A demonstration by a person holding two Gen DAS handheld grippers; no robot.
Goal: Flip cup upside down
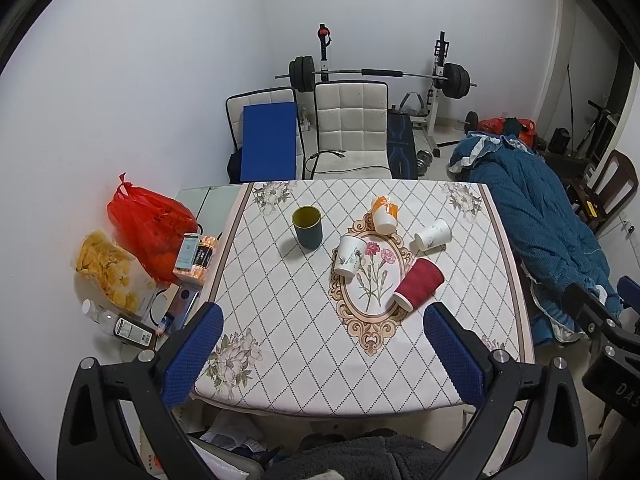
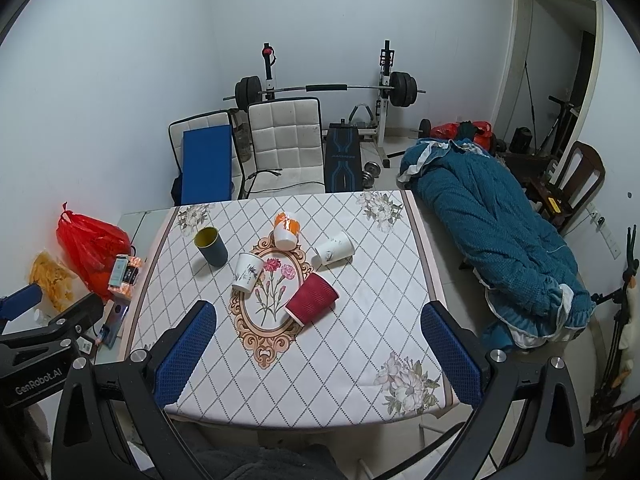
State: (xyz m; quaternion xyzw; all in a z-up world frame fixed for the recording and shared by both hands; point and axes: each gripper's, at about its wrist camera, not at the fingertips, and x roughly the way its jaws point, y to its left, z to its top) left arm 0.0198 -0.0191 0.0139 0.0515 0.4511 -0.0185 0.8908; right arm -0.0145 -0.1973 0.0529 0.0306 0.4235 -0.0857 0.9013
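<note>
Several cups are on the patterned tablecloth [image 1: 280, 312] [image 2: 352, 352]. A dark green cup [image 1: 307, 227] [image 2: 211, 246] stands upright, mouth up. A white printed cup [image 1: 349, 256] [image 2: 248, 272] stands tilted. An orange-and-white cup [image 1: 385, 214] [image 2: 286, 230], a white cup [image 1: 433, 233] [image 2: 334, 253] and a red ribbed cup [image 1: 419, 284] [image 2: 311, 298] lie on their sides. My left gripper [image 1: 322, 344] and right gripper [image 2: 318, 340] are both open and empty, held above the table's near edge.
To the left of the table lie a red plastic bag [image 1: 146, 228] [image 2: 90, 248], a snack bag [image 1: 106, 268], boxes and bottles. White chairs [image 1: 352, 128] [image 2: 286, 140] and a barbell rack stand behind. A blue quilt [image 1: 548, 216] [image 2: 496, 232] lies to the right.
</note>
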